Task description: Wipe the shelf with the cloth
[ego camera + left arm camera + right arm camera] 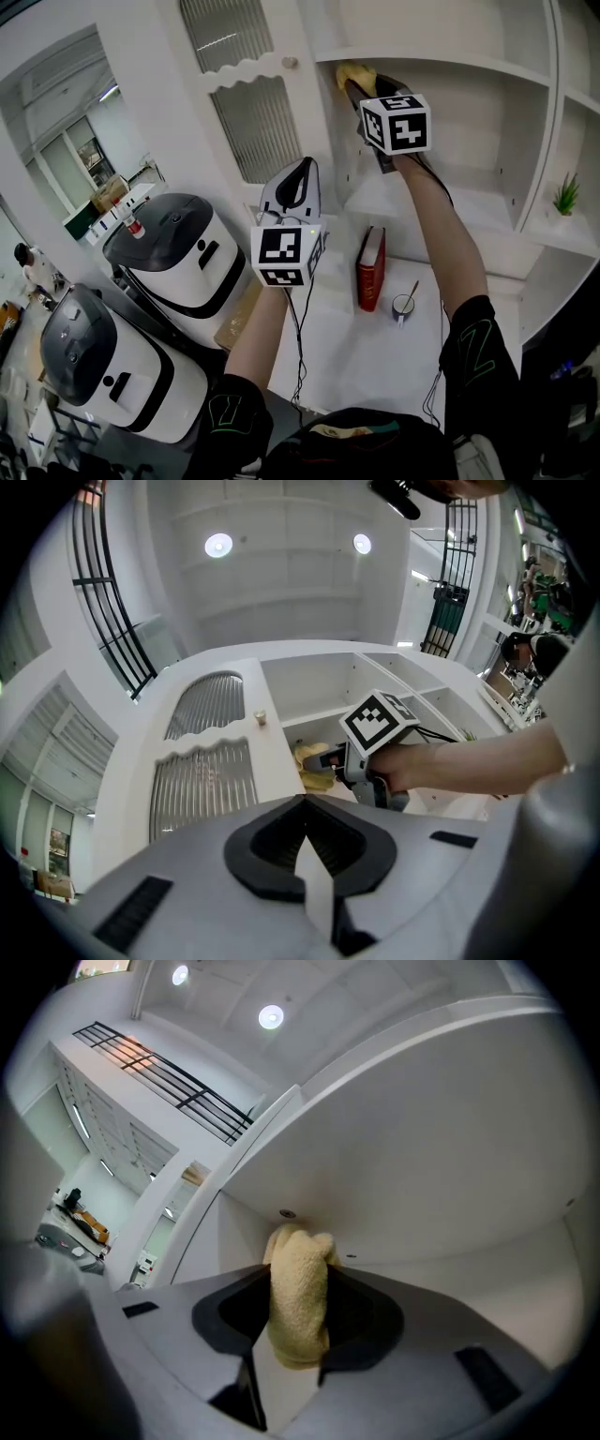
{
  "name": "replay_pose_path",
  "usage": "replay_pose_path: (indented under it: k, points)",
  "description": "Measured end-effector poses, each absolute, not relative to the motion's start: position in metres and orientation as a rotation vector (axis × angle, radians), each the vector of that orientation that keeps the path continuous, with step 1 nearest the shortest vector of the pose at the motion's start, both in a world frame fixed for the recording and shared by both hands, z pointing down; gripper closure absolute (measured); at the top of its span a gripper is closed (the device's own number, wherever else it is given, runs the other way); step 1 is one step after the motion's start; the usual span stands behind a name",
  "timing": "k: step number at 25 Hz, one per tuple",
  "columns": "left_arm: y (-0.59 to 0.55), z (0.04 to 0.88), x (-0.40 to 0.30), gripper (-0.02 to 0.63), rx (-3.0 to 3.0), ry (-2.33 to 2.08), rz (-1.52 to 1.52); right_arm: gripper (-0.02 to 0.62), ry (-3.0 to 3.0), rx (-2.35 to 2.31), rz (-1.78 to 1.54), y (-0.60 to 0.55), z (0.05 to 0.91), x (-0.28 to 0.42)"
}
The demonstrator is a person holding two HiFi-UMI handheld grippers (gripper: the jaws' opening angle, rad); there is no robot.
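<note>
The right gripper point(354, 82) is clamped on a fluffy yellow terry cloth point(298, 1302), which its own view shows pressed against the white shelf board point(450, 64) near the left corner, while only the left gripper view shows the left gripper point(305, 803) empty, jaws together.

Your left gripper point(305, 841) fills the lower centre, jaws together with nothing between them. Right of centre, your right gripper point(325, 759) holds the yellow cloth point(311, 769) inside the shelf point(314, 714).
</note>
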State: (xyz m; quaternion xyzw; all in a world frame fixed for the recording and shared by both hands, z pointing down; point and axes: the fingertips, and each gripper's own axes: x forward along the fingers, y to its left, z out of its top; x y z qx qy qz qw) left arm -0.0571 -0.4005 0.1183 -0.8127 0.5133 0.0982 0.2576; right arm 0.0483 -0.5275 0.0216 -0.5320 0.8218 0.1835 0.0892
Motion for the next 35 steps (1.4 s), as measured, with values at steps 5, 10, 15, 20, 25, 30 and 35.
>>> replay_pose_path:
  k: [5, 10, 15, 20, 25, 30, 35]
  points:
    - [-0.399, 0.117, -0.065, 0.611, -2.193, 1.396, 0.267, 0.451, 2.449, -1.635, 0.607, -0.539, 0.007, 0.041]
    - [-0.396, 0.122, -0.069, 0.611, -2.206, 1.398, 0.268, 0.46, 2.518, -1.592, 0.697, -0.53, 0.009, 0.024]
    - [-0.394, 0.122, -0.063, 0.611, -2.228, 1.384, 0.28, 0.462, 2.566, -1.5, 0.803, -0.502, 0.003, 0.012]
    - [-0.389, 0.123, -0.055, 0.611, -2.246, 1.366, 0.289, 0.462, 2.584, -1.429, 0.842, -0.48, 0.004, 0.004]
    - [-0.384, 0.123, -0.048, 0.611, -2.26, 1.355, 0.294, 0.462, 2.594, -1.352, 0.86, -0.461, 0.006, -0.002]
    - [-0.382, 0.128, -0.041, 0.611, -2.274, 1.355, 0.282, 0.462, 2.598, -1.17, 0.907, -0.433, 0.006, -0.005]
    - [-0.38, 0.13, -0.043, 0.611, -2.274, 1.375, 0.263, 0.46, 2.583, -1.094, 0.92, -0.42, 0.011, 0.007]
